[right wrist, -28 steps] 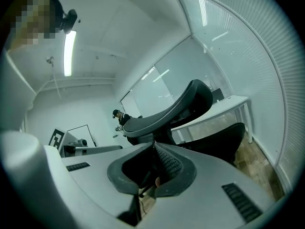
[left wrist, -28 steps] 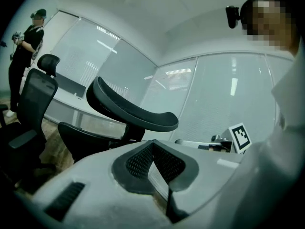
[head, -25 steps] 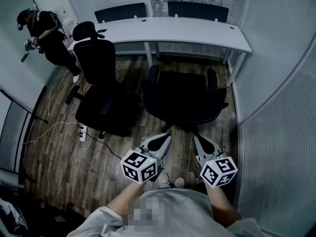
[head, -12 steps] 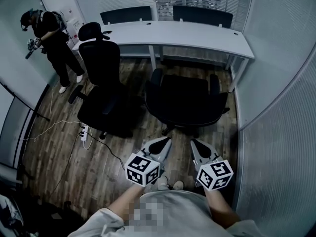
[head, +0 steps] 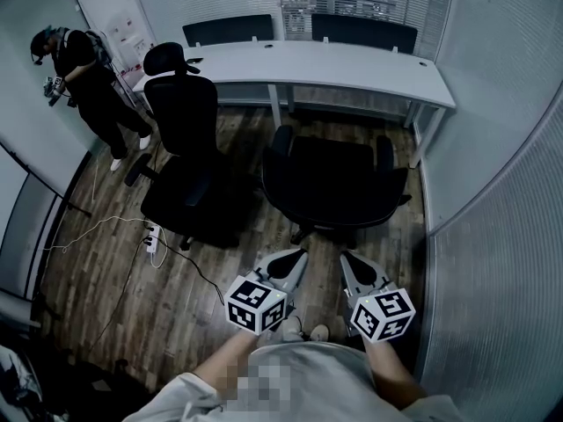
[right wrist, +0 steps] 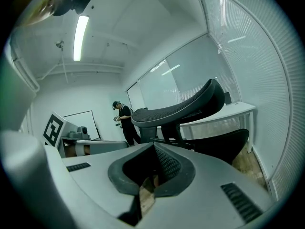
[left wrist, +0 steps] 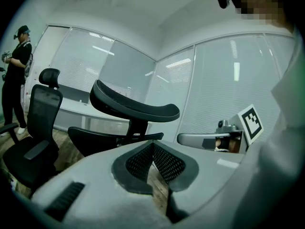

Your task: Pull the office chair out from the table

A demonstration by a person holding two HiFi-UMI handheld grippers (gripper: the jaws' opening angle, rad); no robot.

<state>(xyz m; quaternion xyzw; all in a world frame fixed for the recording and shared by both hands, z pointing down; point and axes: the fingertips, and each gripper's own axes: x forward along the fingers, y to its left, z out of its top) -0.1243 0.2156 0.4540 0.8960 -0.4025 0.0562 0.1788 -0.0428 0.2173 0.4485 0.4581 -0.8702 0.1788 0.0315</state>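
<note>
The black office chair [head: 339, 183] stands on the wood floor in front of the white table [head: 352, 64], a gap between them. Its curved headrest [left wrist: 133, 106] fills the middle of the left gripper view and shows again as the headrest [right wrist: 181, 109] in the right gripper view. My left gripper [head: 295, 258] and right gripper [head: 350, 260] are side by side just short of the chair's near side, not touching it. The left gripper [left wrist: 152, 144] is shut with nothing between its pads. The right gripper [right wrist: 153, 147] is also shut and empty.
A second black chair with a tall back [head: 185, 148] stands to the left, close beside the first. A person in dark clothes [head: 88, 86] stands by the left wall. A power strip and cables [head: 151, 240] lie on the floor at left. Glass walls close off the right side.
The person by the left wall has shifted position slightly. Both grippers stay shut in about the same place, and the chair keeps its spot before the table.
</note>
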